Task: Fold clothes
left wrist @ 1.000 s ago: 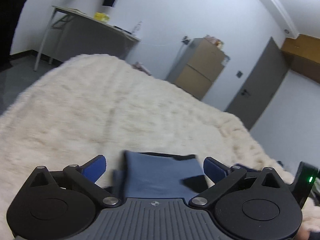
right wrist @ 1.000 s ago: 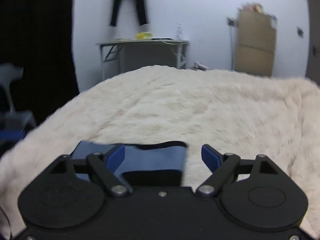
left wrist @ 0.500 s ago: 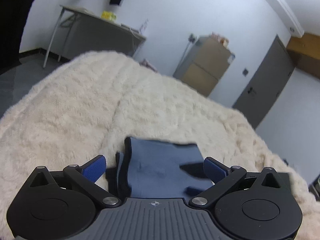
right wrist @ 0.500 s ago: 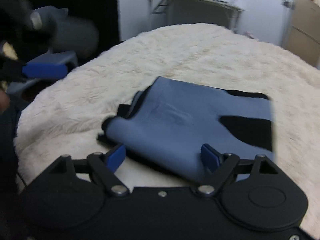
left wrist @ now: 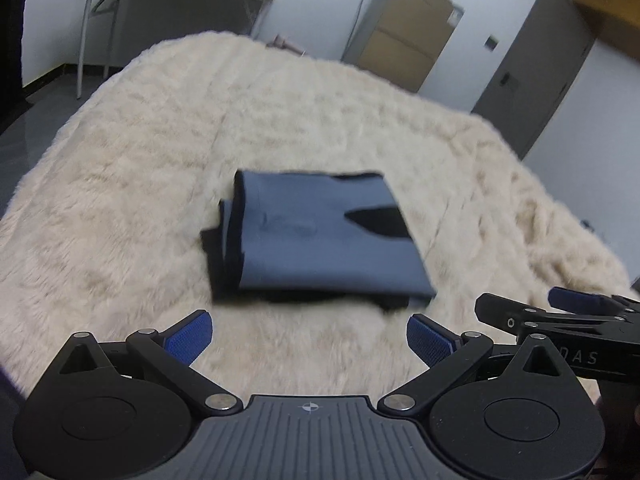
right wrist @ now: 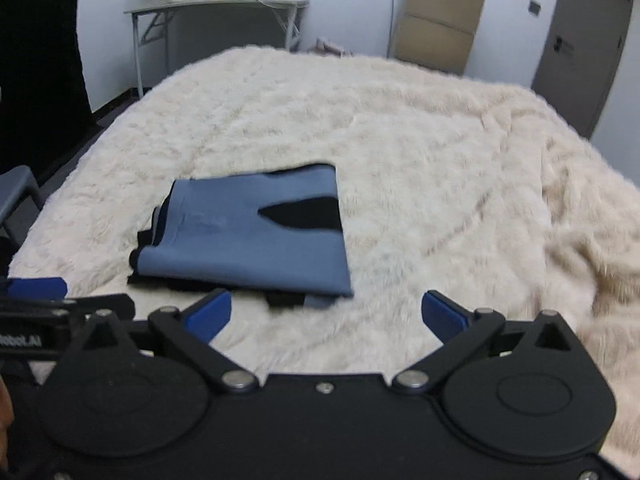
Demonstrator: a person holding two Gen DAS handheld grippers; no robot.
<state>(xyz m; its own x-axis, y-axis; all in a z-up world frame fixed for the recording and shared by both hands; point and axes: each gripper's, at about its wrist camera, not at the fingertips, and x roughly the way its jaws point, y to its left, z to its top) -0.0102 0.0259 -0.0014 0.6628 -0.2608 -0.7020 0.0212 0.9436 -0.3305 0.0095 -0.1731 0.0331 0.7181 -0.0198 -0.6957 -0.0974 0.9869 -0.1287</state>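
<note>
A folded blue and black garment (left wrist: 320, 236) lies flat on the cream fluffy blanket (left wrist: 140, 168); the right wrist view has the garment (right wrist: 248, 236) left of centre. My left gripper (left wrist: 308, 334) hangs just short of its near edge, open, with only blanket between the blue pads. My right gripper (right wrist: 326, 314) hovers near the garment's near right corner; its jaws are opening wide and nothing is between them. In the left wrist view the right gripper (left wrist: 560, 320) shows at the right edge; the left gripper (right wrist: 36, 296) shows at the left edge of the right wrist view.
The blanket (right wrist: 440, 140) covers a wide bed. Beyond it stand a grey folding table (right wrist: 216, 20) with small items, a brown cabinet (right wrist: 436, 20) and a grey door (right wrist: 580, 52). A grey chair (right wrist: 16, 196) sits by the bed's left side.
Both grippers have drawn back from the garment, which sat between their fingers and now lies free ahead of them. The right jaws stand wider than before.
</note>
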